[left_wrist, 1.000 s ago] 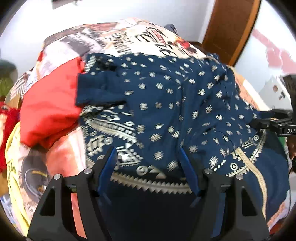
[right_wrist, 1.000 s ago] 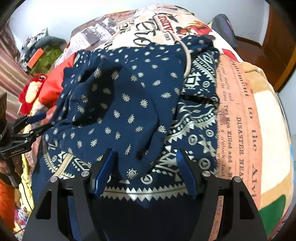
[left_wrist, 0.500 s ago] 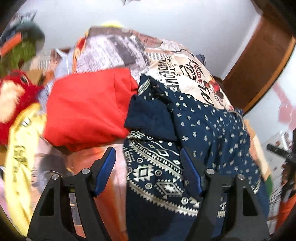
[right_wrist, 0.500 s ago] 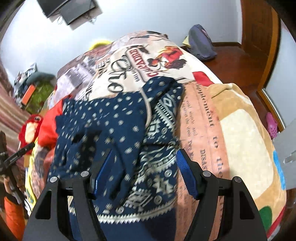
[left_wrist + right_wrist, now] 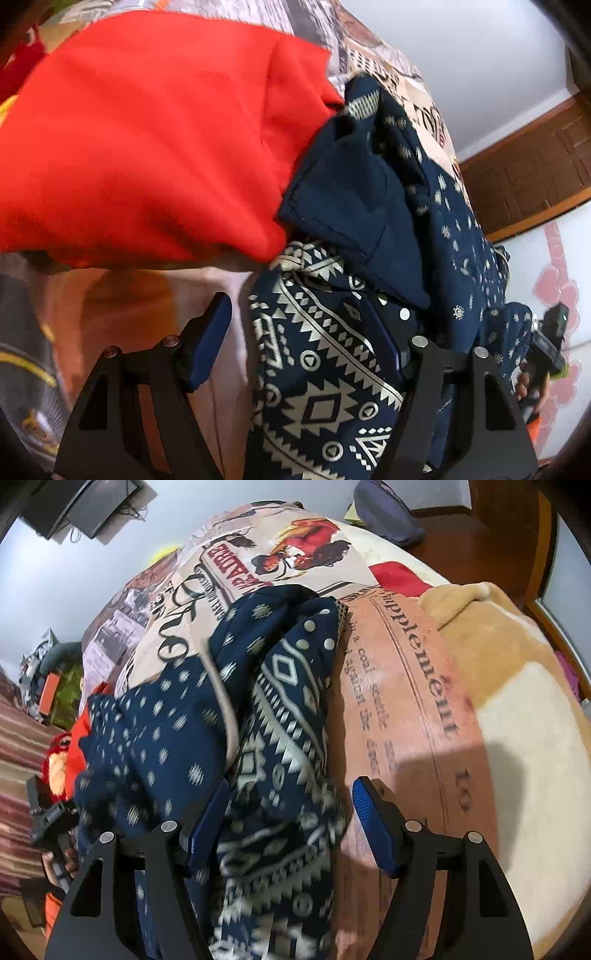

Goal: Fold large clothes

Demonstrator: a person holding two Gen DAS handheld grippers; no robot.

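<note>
Landmark: one navy patterned garment (image 5: 369,221), lying bunched on the bed over a newspaper-print blanket (image 5: 406,686).

Hidden or unclear: the garment's type cannot be made out, as it is crumpled; its near end is cut off by the lower frame edge in both views. The right wrist view is motion-blurred across the lower cloth. The far tip of the left gripper's (image 5: 306,350) right finger sits under a navy fold.

Count: one navy garment, one red garment (image 5: 147,140) touching its left edge, one red plush toy (image 5: 59,764) further left, partly hidden.

Left gripper: fingers closing, with the white-bordered hem between them; the pads do not yet press it.

Right gripper (image 5: 288,823): fingers parted about halfway, straddling the garment's right edge, nothing clamped; the right finger (image 5: 369,819) stands over bare blanket.
</note>
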